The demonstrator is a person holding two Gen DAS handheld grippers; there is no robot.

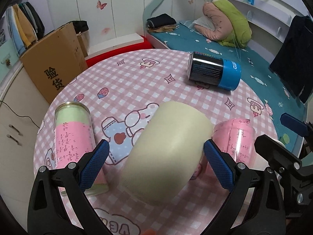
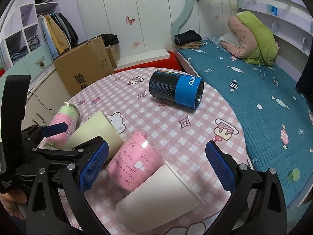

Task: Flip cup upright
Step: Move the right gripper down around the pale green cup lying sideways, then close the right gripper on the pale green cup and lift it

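Note:
A pale cream paper cup (image 1: 166,152) stands mouth-down on the round pink checked table (image 1: 137,82), between the wide-open fingers of my left gripper (image 1: 155,163); neither pad touches it. It also shows in the right wrist view (image 2: 97,129). A white paper cup (image 2: 158,199) lies on its side between the open fingers of my right gripper (image 2: 156,168), untouched. A pink can (image 2: 135,164) leans just beyond it.
A black and blue can (image 1: 214,70) lies on its side at the table's far edge. A pink and green can (image 1: 74,143) stands left of my left gripper. A cardboard box (image 1: 52,64) and a bed (image 1: 234,45) flank the table.

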